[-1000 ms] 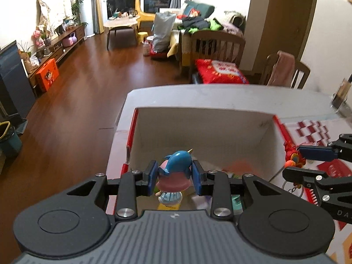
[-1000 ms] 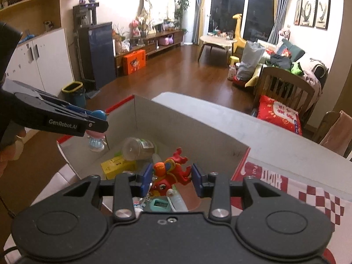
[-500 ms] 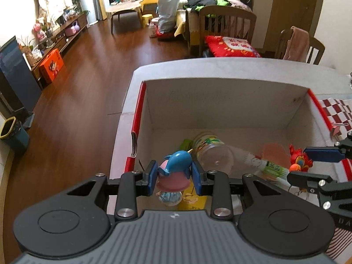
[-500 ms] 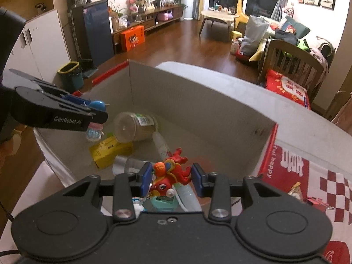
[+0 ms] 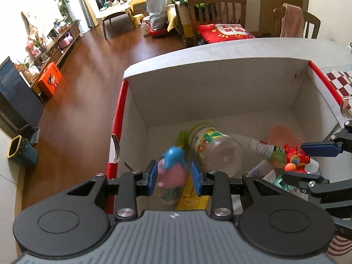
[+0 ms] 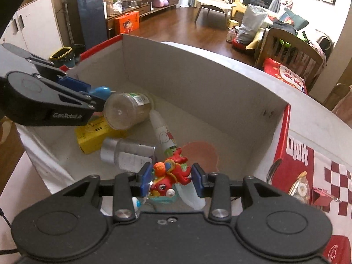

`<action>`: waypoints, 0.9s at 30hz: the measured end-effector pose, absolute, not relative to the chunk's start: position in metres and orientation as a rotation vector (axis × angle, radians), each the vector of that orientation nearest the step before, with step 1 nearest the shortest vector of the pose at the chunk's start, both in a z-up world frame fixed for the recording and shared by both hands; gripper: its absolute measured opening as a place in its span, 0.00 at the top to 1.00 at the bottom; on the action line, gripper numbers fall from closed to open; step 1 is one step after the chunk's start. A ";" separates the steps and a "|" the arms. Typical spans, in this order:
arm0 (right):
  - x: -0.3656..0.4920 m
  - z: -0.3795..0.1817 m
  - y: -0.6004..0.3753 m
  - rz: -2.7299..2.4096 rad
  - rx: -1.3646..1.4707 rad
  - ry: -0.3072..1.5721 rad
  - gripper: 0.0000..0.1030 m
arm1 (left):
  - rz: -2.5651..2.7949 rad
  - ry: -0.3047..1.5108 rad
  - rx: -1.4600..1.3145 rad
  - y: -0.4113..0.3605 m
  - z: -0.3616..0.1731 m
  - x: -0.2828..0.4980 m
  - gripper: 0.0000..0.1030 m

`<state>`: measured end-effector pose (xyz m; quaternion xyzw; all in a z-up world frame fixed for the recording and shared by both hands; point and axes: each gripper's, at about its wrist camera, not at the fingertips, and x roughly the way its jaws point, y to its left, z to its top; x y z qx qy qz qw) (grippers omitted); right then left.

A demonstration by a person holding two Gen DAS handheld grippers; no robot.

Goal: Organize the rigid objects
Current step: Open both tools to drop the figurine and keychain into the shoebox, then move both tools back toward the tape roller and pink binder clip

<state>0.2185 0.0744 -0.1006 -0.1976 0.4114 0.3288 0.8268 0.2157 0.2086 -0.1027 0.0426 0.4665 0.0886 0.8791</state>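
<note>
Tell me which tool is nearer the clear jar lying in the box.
Left. The left tool, gripping a blue-capped figure, hangs right beside the clear jar. The right tool, holding a red toy, sits further off, over the pink cup.

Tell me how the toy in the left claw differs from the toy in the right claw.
The left claw holds a pink figure with a blue cap; the right claw holds a red and orange dragon toy. The figure is rounded and smooth, the dragon toy spiky. Both are held over the open box.
</note>
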 end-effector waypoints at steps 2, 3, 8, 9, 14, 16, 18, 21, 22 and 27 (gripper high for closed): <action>0.218 -0.100 0.075 0.683 -0.415 0.870 0.63 | 0.186 0.979 0.098 0.208 -0.103 0.217 0.69; 0.218 -0.100 0.075 0.675 -0.416 0.871 0.63 | 0.186 0.982 0.101 0.207 -0.103 0.217 0.69; 0.219 -0.100 0.078 0.639 -0.414 0.906 0.56 | 0.176 0.992 0.081 0.206 -0.103 0.218 0.69; 0.219 -0.099 0.079 0.637 -0.410 0.912 0.53 | 0.174 0.998 0.072 0.206 -0.103 0.218 0.69; 0.213 -0.096 0.079 0.655 -0.390 0.916 0.43 | 0.177 1.012 0.051 0.207 -0.102 0.214 0.68; 0.210 -0.094 0.076 0.661 -0.381 0.911 0.43 | 0.181 1.011 0.037 0.208 -0.100 0.213 0.68; 0.208 -0.090 0.072 0.666 -0.366 0.909 0.41 | 0.180 1.007 0.023 0.208 -0.098 0.210 0.68; 0.205 -0.082 0.069 0.668 -0.349 0.900 0.39 | 0.175 0.989 0.010 0.207 -0.092 0.205 0.50; 0.204 -0.079 0.068 0.668 -0.344 0.894 0.39 | 0.172 0.976 0.005 0.207 -0.088 0.203 0.44; 0.198 -0.065 0.061 0.678 -0.314 0.871 0.39 | 0.173 0.934 -0.008 0.203 -0.072 0.191 0.42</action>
